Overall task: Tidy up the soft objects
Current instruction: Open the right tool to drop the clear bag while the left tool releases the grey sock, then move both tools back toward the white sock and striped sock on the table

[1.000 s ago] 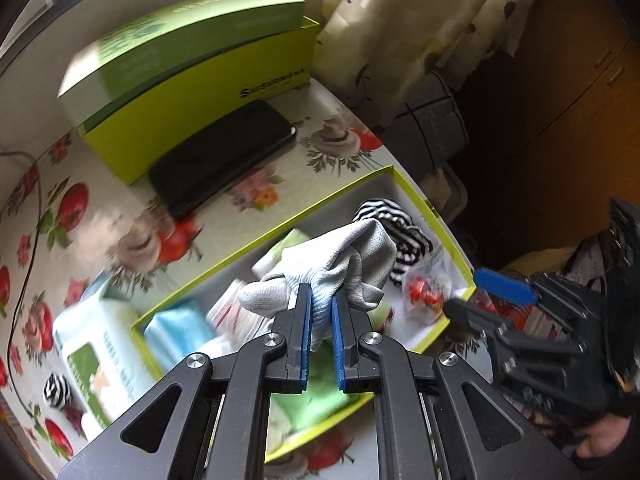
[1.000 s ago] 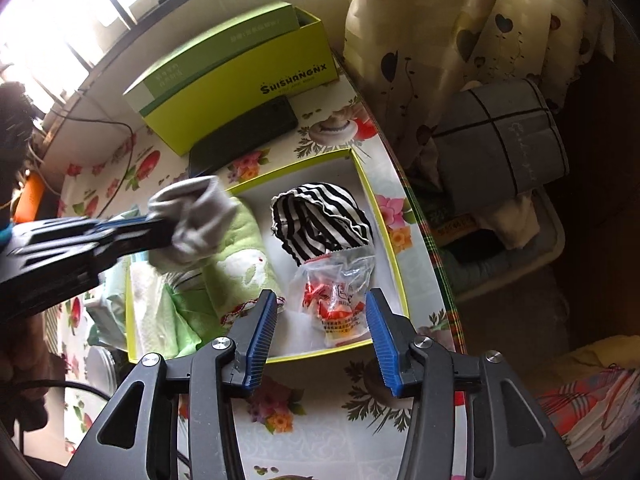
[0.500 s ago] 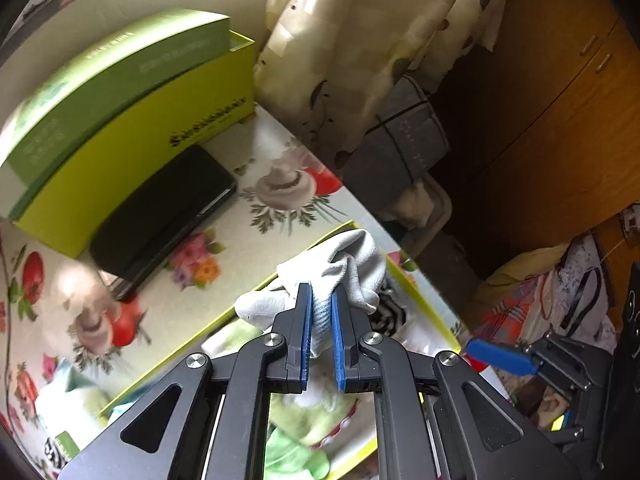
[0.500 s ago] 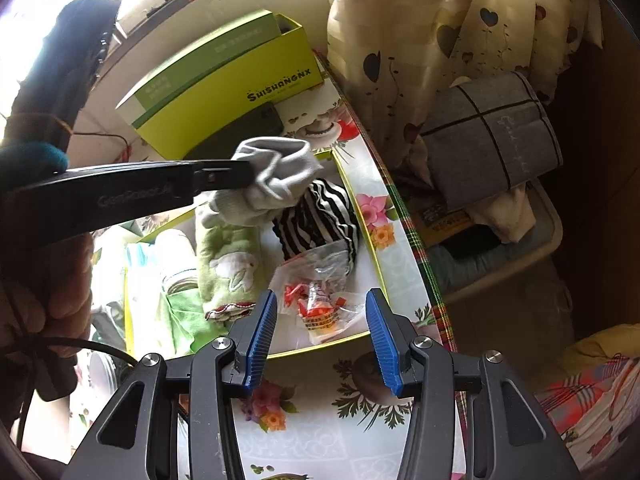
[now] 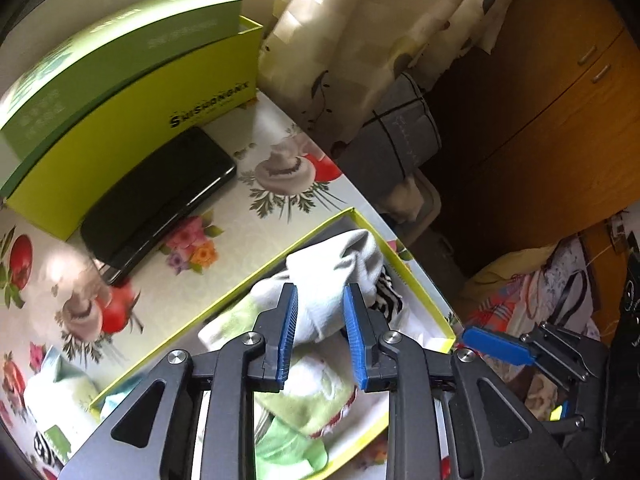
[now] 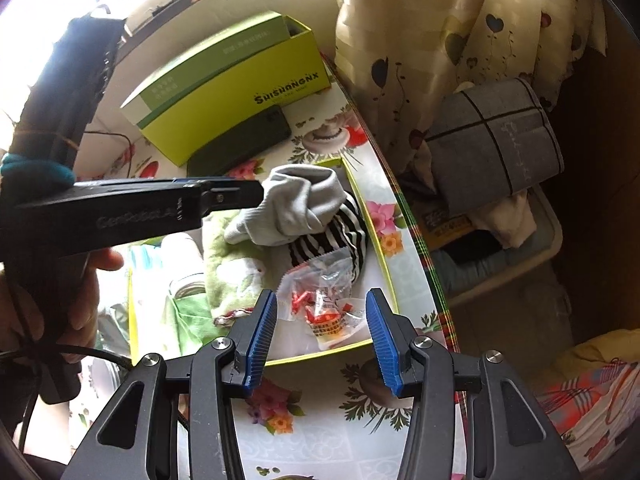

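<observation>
Left claw (image 5: 320, 330): jaws just opening, apart around grey sock (image 5: 340, 268), frame centre.
Right claw (image 6: 322, 344): apart, empty.
Underneath: striped cloth (image 6: 340, 236), green towel (image 6: 228, 264).
Edge: yellow tray (image 6: 386, 264) rim beside bench (image 6: 320, 420) edge.

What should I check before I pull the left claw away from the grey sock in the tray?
1. Left claw open: ok, its jaws have just been opening and the pads stand apart.
2. Sock free of the pads: cannot tell, it lies between them and may touch one.
3. Sock inside the tray: ok, it rests on the striped cloth near the far corner.
4. Sock settled: cannot tell, it is bunched and piled high.
5. Right claw out of the way: ok, open, empty, at the tray's near edge.
</observation>
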### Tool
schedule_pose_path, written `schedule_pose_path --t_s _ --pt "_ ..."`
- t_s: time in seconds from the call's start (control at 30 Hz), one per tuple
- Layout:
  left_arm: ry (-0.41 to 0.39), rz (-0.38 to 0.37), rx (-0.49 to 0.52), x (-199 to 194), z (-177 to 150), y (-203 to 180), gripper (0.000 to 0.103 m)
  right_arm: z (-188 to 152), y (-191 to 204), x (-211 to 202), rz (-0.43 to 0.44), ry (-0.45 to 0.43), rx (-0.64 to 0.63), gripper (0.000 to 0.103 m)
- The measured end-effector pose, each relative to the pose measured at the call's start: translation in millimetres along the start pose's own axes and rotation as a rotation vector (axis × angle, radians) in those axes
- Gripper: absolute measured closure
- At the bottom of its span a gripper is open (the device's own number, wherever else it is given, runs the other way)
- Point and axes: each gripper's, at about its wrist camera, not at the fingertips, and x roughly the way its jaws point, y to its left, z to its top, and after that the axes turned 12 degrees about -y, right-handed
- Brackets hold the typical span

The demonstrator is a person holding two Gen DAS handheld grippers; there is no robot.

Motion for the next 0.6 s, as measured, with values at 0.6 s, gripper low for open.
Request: schedule_pose_path --t_s 0.6 --pt "-0.067 0.098 -0.075 -97.7 -53.9 18.0 0.078 -8.2 58.8 -37.7 0.037 0.004 -0.087 0.056"
